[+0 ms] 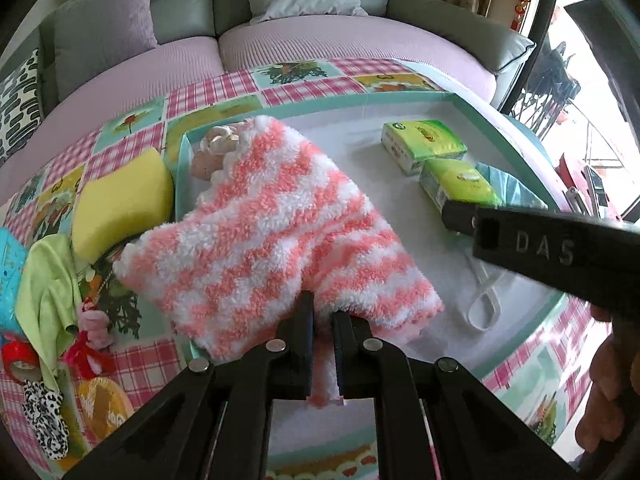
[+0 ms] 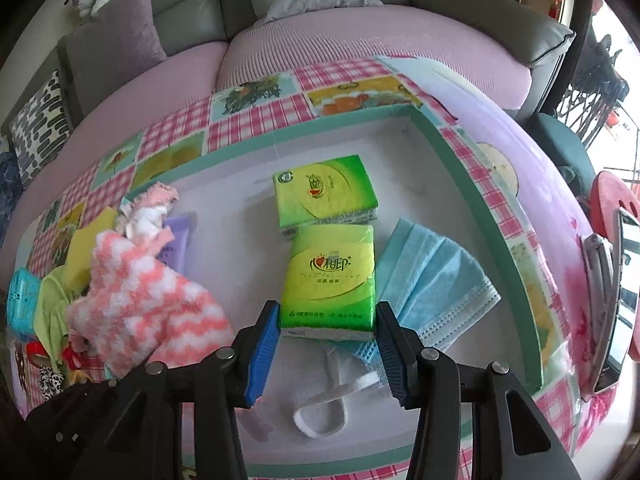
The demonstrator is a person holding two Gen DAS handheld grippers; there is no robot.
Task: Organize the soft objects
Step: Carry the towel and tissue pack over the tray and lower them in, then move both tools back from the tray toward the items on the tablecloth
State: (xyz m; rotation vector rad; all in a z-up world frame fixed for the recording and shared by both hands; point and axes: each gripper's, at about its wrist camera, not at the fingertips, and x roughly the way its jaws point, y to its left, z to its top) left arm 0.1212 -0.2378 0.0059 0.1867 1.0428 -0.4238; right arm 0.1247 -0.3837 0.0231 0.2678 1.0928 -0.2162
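Two grippers work over the teal-rimmed tray (image 2: pixel 472 196) on the desk (image 1: pixel 208 92): the left gripper (image 1: pixel 322 316) is clamped on the hem of a pink-and-white striped fuzzy sock (image 1: pixel 256 224), whose long axis runs away from the gripper toward the tray's far left corner, draped over the left rim. Further right, the right gripper (image 2: pixel 326 344) has its blue pads pressed on the near tissue pack (image 2: pixel 330 276), which lies lengthwise away from the camera, a second tissue pack (image 2: pixel 324 192) just behind it and a blue face mask (image 2: pixel 436 280) beside it.
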